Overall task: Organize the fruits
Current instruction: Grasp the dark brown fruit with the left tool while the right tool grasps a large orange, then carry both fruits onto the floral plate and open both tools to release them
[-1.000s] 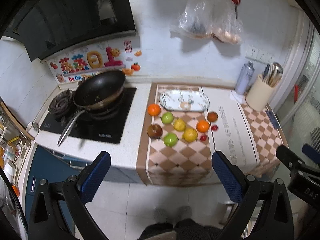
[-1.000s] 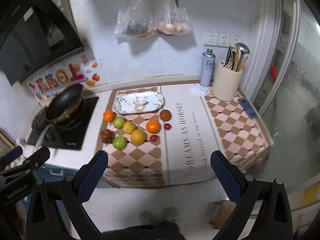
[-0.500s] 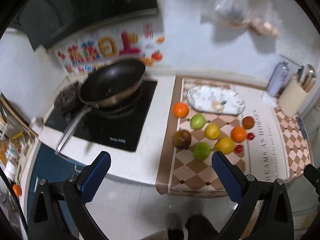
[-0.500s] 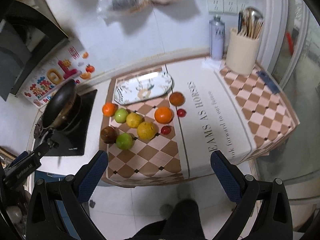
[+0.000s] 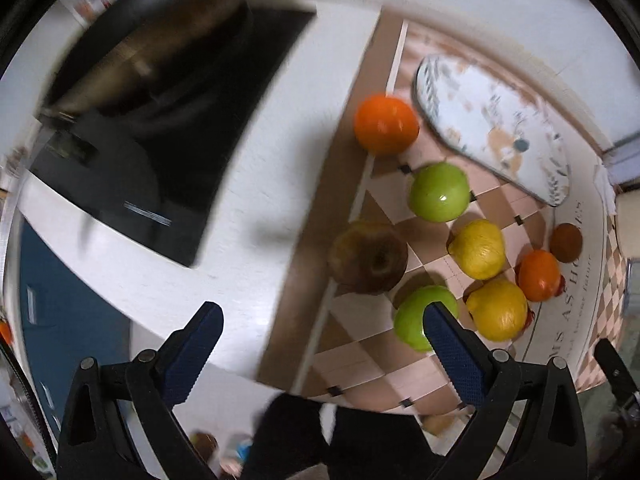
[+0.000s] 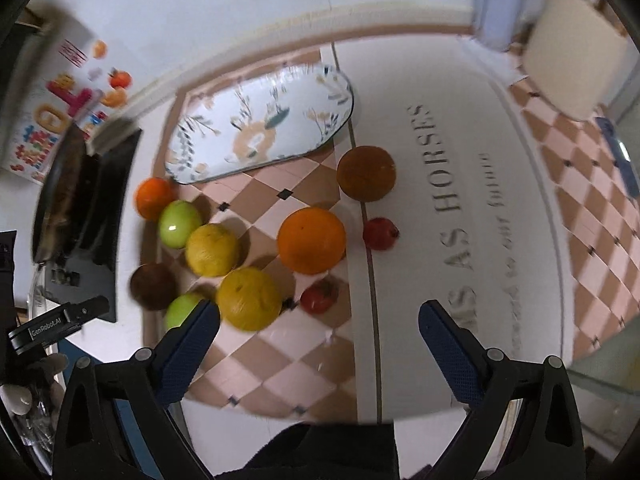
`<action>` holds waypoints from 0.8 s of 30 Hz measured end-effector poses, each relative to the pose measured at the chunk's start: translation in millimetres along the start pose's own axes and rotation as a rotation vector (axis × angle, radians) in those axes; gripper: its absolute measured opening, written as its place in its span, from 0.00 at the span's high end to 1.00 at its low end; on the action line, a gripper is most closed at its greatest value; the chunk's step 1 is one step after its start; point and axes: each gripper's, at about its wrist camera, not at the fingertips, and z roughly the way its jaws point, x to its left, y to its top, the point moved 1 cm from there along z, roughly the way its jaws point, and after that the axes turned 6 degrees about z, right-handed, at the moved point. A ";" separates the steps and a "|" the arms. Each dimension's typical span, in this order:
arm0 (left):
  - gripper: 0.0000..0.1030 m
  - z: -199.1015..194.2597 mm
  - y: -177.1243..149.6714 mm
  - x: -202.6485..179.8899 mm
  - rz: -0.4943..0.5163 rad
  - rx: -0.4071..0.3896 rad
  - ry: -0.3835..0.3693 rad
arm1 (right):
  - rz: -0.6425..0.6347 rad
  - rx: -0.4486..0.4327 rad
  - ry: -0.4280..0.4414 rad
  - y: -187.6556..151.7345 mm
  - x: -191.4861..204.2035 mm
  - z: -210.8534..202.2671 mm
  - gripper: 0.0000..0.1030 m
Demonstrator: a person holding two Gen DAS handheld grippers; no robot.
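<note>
A dark frying pan [image 5: 160, 12] sits on a black hob [image 5: 168, 120] at the left end of the worktop [image 5: 248, 240], both blurred in the left wrist view. To the right of the hob lies a checked mat [image 6: 288, 344] that reaches the worktop's front edge, and the fruit is gathered on its left half.

Nearest the hob are an orange [image 5: 386, 124] at the back and a brown fruit [image 5: 368, 256] nearer the front. Next come a green apple [image 5: 439, 191] and a second green apple [image 5: 420, 322] towards the front edge, then two yellow fruits, one [image 5: 478, 248] behind the other [image 5: 496, 310]. A larger orange [image 6: 311, 240] follows, with a round brown fruit [image 6: 366, 173] behind it and two small red fruits, one [image 6: 380, 233] just right of it and one [image 6: 318, 297] in front. An oval patterned plate [image 6: 260, 124] lies empty behind the fruit, close to the back edge.

The left gripper [image 5: 320, 344] hangs wide open above the front edge, holding nothing; its right finger overlaps the front green apple in that view. The right gripper [image 6: 319, 338] is equally wide open and empty over bare mat in front of the fruit.

Only the right wrist view shows the mat's printed white panel, a cream holder [image 6: 576, 72] and a can [image 6: 500, 4] at the back right corner, and the left tool's body [image 6: 56, 326] at the far left. Only the left wrist view shows the blue cabinet front [image 5: 60, 300] below the hob.
</note>
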 end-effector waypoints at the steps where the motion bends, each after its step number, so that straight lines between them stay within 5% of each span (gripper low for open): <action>1: 0.04 12.2 4.9 -1.2 -0.013 0.037 -0.006 | -0.004 0.021 0.001 5.0 0.2 10.6 0.02; 10: 0.08 66.2 28.9 -20.5 -0.034 0.158 -0.050 | -0.037 0.107 -0.019 32.7 11.3 72.2 0.05; 15: 0.36 78.2 34.0 -34.5 0.011 0.172 -0.048 | -0.056 0.135 -0.025 41.4 17.4 89.5 0.13; 20: 0.38 83.8 34.2 -40.3 0.047 0.127 -0.011 | -0.082 0.159 -0.038 44.3 23.1 105.7 0.34; 24: 0.38 80.4 33.9 -43.8 0.058 0.123 -0.005 | -0.090 0.145 -0.040 43.6 23.7 106.2 0.35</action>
